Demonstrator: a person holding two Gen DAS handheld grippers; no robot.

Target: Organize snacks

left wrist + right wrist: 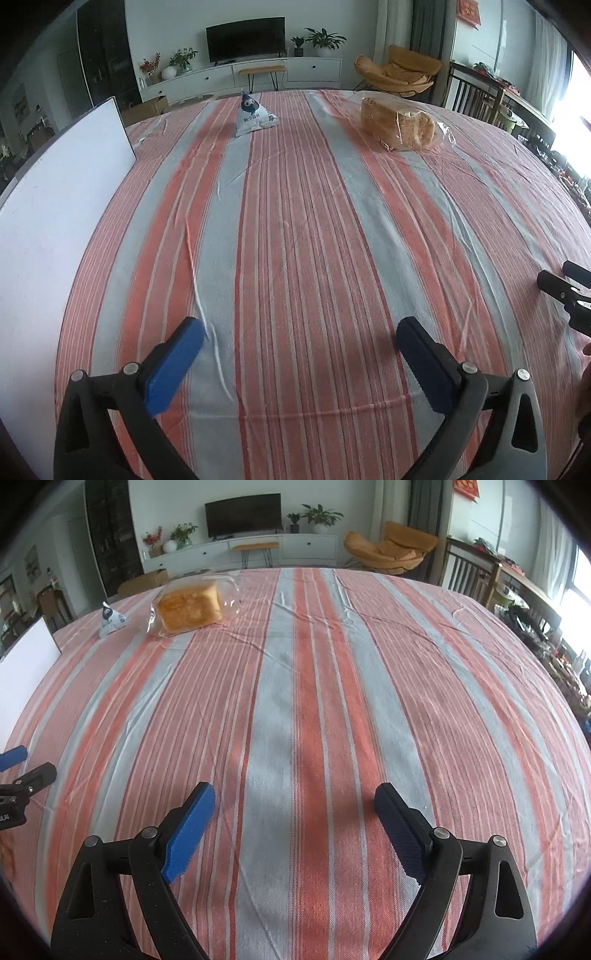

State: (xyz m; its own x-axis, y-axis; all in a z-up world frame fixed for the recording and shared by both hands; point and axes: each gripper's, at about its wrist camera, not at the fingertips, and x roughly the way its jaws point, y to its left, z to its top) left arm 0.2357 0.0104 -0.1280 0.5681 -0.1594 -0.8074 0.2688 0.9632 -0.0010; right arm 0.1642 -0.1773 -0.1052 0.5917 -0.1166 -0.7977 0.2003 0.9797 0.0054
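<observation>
A loaf of sliced bread in a clear bag lies at the far right of the striped tablecloth; in the right wrist view it lies at the far left. A small white and blue triangular snack packet stands at the far middle-left, and also shows in the right wrist view. My left gripper is open and empty, low over the near cloth. My right gripper is open and empty, also near the front. Both are far from the snacks.
A white board stands along the table's left side, also in the right wrist view. The right gripper's tips show at the right edge. Wooden chairs stand past the far right edge.
</observation>
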